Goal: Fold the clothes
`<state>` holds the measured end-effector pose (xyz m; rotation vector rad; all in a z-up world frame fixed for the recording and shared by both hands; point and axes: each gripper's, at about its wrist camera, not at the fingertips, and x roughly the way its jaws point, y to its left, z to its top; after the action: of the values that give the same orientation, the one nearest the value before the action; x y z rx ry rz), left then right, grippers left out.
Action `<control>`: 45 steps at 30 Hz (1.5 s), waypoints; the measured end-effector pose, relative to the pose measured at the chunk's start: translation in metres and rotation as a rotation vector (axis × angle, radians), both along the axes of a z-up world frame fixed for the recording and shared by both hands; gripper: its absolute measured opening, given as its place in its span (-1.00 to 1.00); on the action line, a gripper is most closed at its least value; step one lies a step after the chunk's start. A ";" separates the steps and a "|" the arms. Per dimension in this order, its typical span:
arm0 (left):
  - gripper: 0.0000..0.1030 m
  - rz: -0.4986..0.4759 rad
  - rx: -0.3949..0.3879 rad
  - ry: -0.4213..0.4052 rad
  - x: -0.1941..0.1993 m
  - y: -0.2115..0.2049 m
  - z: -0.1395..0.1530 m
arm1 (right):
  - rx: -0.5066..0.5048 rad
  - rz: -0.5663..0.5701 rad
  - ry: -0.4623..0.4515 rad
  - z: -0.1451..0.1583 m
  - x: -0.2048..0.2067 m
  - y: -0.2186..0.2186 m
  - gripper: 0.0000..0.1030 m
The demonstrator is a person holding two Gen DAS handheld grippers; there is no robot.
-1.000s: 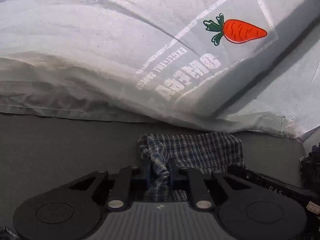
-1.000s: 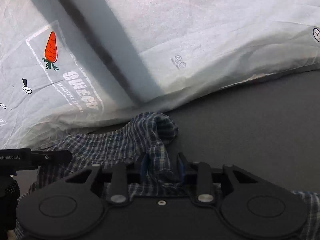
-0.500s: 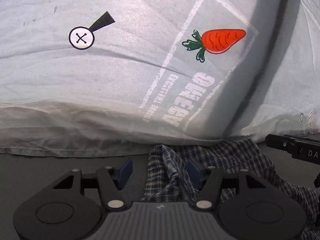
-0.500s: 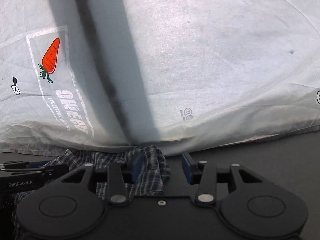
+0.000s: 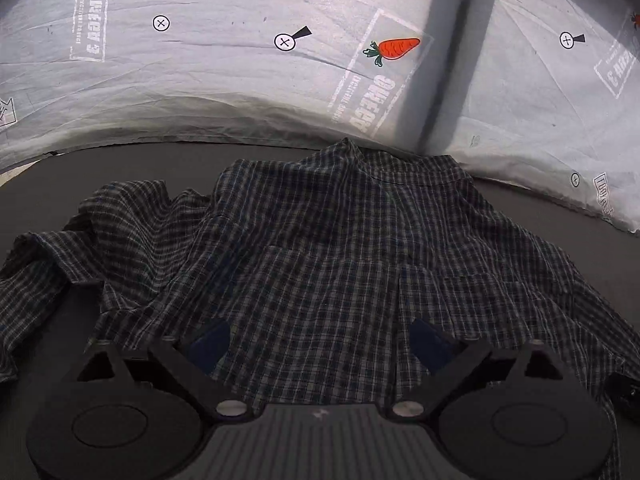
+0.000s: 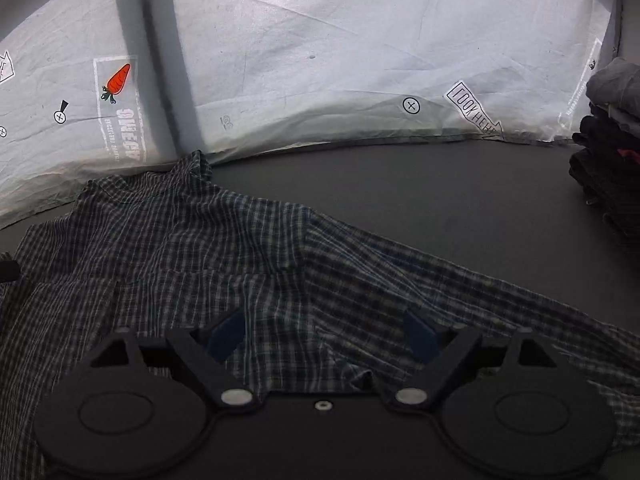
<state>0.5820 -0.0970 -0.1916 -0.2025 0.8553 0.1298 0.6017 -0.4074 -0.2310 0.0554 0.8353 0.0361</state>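
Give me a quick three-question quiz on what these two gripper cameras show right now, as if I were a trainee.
1. True or false: the left gripper is clamped on the plaid shirt.
2. Multiple choice: where is the stack of folded clothes? A) at the right edge of the right wrist view B) on top of the shirt C) between the right gripper's fingers
3. Fill in: the white printed sheet behind the shirt's collar carries an orange ____.

Key: 1 false, both grippers are open above the spread shirt; 2 A; 3 carrot.
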 end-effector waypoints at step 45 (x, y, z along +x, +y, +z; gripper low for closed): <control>0.97 0.292 -0.085 0.116 -0.064 0.340 -0.043 | -0.060 -0.038 -0.155 -0.064 -0.138 0.122 1.00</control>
<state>0.5176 0.2432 -0.2350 -0.4027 0.9436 0.3816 0.4642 -0.2849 -0.2951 0.0118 0.6798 -0.0201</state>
